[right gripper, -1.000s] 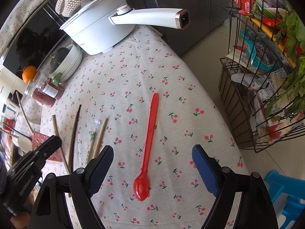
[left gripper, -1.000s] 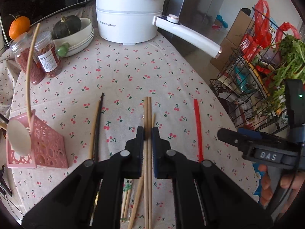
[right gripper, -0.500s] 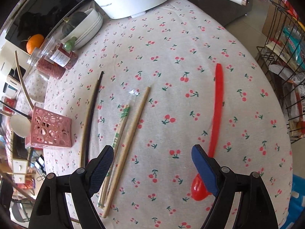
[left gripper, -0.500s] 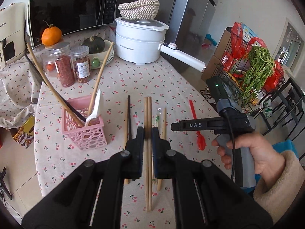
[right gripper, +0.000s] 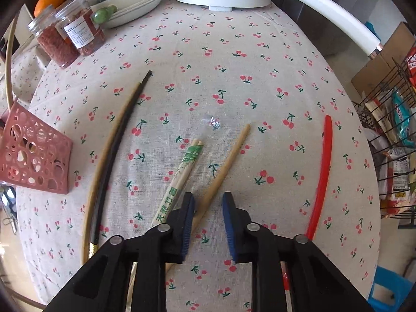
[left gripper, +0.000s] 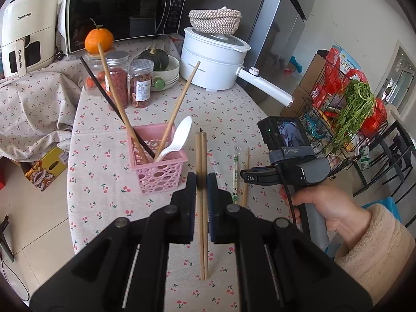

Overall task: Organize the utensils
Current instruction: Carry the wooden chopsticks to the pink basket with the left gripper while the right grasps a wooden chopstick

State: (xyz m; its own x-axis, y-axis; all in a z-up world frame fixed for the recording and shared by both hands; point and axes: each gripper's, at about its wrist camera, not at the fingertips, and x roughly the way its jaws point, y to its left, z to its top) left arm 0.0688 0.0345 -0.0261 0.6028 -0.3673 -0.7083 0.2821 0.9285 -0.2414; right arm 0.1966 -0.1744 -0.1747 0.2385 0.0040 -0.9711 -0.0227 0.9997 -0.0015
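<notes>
The right gripper [right gripper: 208,209], jaws just narrowed but not yet pressing, straddles the bare chopstick [right gripper: 225,167] lying far-right to near-left on the desk [right gripper: 234,52], while the left gripper [left gripper: 201,191] clamps a chopstick pair [left gripper: 201,161] right of the pink basket [left gripper: 158,166].

The left gripper [left gripper: 201,189], clamped on the pair of wooden chopsticks [left gripper: 202,156], has risen and pulled back from the table [left gripper: 98,182]. A second ago it hung low over the loose chopsticks; now the pair is in the air just right of the pink basket [left gripper: 158,171], which has come fully into its view.

The right gripper [right gripper: 208,208] has left the red spoon [right gripper: 325,161] near the table's right edge and dropped lower, further in from that edge. Its jaws, wide apart before, have just been closing. The bare bamboo chopstick [right gripper: 228,161] now runs between them, against the left pad [right gripper: 188,215] and clear of the right one.
</notes>
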